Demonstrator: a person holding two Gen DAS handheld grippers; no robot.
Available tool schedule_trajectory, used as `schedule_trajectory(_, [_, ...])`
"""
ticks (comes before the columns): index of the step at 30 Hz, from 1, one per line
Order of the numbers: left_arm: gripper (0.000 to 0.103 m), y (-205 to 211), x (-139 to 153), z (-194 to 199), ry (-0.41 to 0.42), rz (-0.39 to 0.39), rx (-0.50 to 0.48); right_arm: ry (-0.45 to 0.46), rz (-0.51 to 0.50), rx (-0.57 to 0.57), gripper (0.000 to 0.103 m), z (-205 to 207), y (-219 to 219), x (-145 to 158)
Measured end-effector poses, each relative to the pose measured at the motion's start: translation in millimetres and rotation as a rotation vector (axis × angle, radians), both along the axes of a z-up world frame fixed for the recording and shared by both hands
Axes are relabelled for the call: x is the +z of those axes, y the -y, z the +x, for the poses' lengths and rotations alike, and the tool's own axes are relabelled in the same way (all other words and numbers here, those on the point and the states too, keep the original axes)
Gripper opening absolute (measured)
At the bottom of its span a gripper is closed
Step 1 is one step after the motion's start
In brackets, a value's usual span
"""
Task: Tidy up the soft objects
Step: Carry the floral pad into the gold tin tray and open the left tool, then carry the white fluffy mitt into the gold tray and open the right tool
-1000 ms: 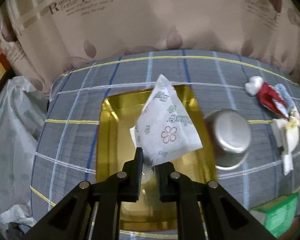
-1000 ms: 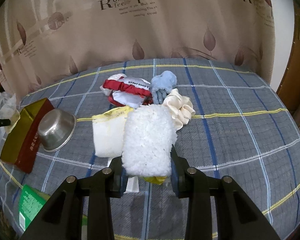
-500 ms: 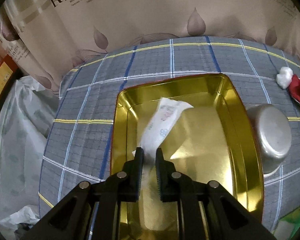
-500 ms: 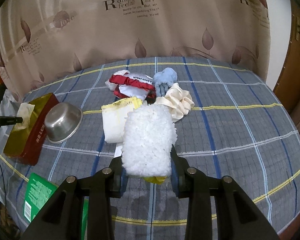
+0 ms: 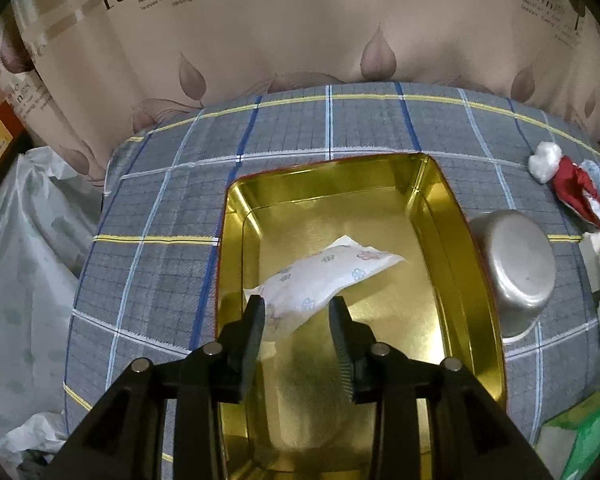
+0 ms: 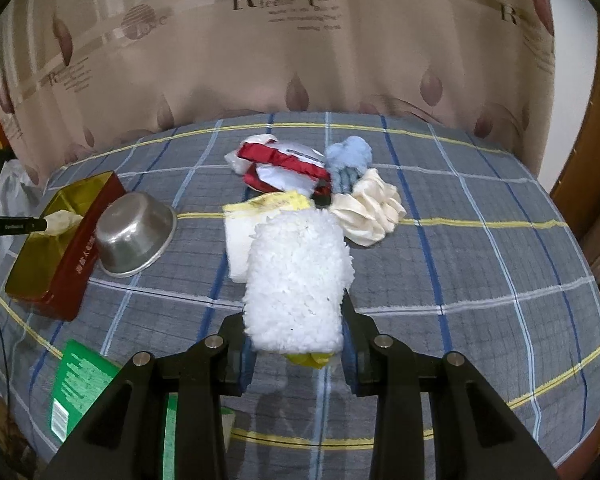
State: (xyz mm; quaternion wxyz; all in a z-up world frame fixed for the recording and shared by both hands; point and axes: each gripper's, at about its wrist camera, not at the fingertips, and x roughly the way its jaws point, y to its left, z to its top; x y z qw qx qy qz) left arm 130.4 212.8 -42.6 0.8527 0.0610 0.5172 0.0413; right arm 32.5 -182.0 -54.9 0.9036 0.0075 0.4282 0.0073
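In the left wrist view my left gripper (image 5: 298, 322) is open over the gold tin box (image 5: 480, 296). A white tissue pack with flower print (image 5: 324, 278) lies between its fingers, resting in the box. In the right wrist view my right gripper (image 6: 296, 342) is shut on a fluffy white mitt (image 6: 298, 280) with a yellow cuff, held above the table. Behind it lie a white and yellow cloth (image 6: 240, 232), a cream scrunchie (image 6: 370, 210), a blue glove (image 6: 348, 160) and a red and white cloth (image 6: 284, 164). The box (image 6: 60, 248) and left gripper's tip show at far left.
An upturned steel bowl (image 5: 516, 268) sits right of the box, also seen in the right wrist view (image 6: 134, 234). A green packet (image 6: 80, 384) lies near the front left edge. A checked cloth (image 6: 480, 260) covers the table. A curtain hangs behind. A plastic bag (image 5: 20, 260) is left of the table.
My left gripper lowered the tissue pack into the gold box and opened its fingers, letting it go. My right gripper kept hold of the mitt and drew back slightly.
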Motion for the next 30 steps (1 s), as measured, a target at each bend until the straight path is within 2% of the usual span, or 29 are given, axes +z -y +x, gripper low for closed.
schedule_trajectory(11, [0.034, -11, 17, -37, 0.041, -0.079, -0.014, 0.023, -0.056, 0.135, 0.031, 7, -56, 20])
schedule_trajectory(15, [0.034, -16, 25, -56, 0.074, -0.110, 0.013, 0.023, -0.040, 0.191, 0.031, 13, -73, 29])
schedule_trajectory(19, [0.034, -20, 34, -76, 0.125, -0.105, 0.032, 0.011, -0.012, 0.235, 0.031, 19, -85, 39])
schedule_trajectory(24, [0.034, -29, 35, -93, 0.148, -0.088, 0.074, 0.003, 0.024, 0.297, 0.031, 26, -107, 56])
schedule_trajectory(30, [0.034, -43, 33, -108, 0.158, -0.105, 0.120, 0.005, 0.015, 0.398, 0.031, 33, -155, 65])
